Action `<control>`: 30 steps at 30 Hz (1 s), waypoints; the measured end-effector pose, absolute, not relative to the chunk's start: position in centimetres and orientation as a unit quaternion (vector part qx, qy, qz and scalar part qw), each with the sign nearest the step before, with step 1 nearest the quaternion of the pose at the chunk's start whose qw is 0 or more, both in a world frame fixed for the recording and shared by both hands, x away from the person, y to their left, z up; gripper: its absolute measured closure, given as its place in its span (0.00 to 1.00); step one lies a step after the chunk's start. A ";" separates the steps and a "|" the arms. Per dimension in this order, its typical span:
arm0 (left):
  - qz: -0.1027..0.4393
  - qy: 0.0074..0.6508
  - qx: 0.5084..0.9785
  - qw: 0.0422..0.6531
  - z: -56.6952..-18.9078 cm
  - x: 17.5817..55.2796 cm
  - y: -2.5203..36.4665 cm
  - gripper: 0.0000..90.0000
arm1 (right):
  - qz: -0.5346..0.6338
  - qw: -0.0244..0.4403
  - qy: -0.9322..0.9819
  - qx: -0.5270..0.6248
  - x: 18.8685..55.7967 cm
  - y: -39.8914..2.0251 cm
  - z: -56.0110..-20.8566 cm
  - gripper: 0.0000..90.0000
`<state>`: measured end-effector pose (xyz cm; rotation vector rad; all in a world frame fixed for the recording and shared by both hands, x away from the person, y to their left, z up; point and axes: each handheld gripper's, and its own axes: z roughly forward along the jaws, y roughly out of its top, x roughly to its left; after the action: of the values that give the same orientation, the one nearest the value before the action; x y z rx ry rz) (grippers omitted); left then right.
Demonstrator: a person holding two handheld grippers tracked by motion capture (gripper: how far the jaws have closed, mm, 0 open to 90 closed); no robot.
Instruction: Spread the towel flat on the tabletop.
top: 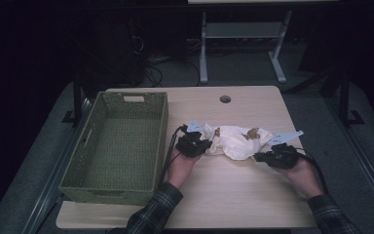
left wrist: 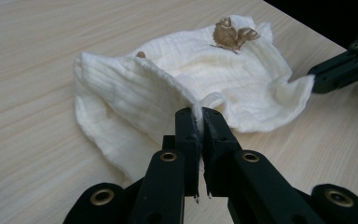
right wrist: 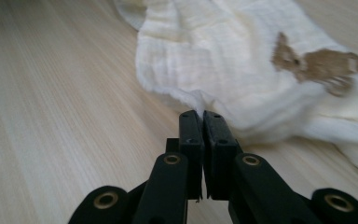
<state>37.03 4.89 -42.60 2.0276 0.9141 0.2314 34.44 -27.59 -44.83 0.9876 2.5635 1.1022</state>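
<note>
The left gripper point(left wrist: 198, 113) has its jaws pressed together on a raised fold of the cream cloth point(left wrist: 186, 79), at the cloth's end nearer the green woven basket point(top: 121, 146). The right gripper point(right wrist: 199, 115) likewise pinches an edge of the cloth at its end farther from the basket. The cloth, printed with brown squirrel figures point(left wrist: 233, 33), lies crumpled on the wooden table point(top: 233, 190), just beside the basket's right wall.

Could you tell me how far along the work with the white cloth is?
Done: both edges are pinched. The left gripper and the right gripper are each shut on the white cloth. In hand: it lies crumpled on the table. Left: probably spreading or folding it; the green basket holds nothing.
</note>
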 end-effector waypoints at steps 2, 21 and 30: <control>0.093 0.366 0.816 0.438 -42.3 36.9 5.0 0.95 | 0.376 0.096 0.857 0.340 34.3 -28.6 -44.4 0.96; 0.096 0.342 0.814 0.459 -39.4 32.9 5.5 0.95 | 0.408 0.131 0.836 0.343 31.3 -33.8 -42.1 0.96; 0.077 0.337 0.834 0.430 -41.1 30.4 6.0 0.95 | 0.397 0.111 0.843 0.346 28.7 -35.3 -43.3 0.96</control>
<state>30.35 6.04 -41.09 2.0817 0.8418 0.1913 28.65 -35.34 -43.30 1.0161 2.4749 1.1663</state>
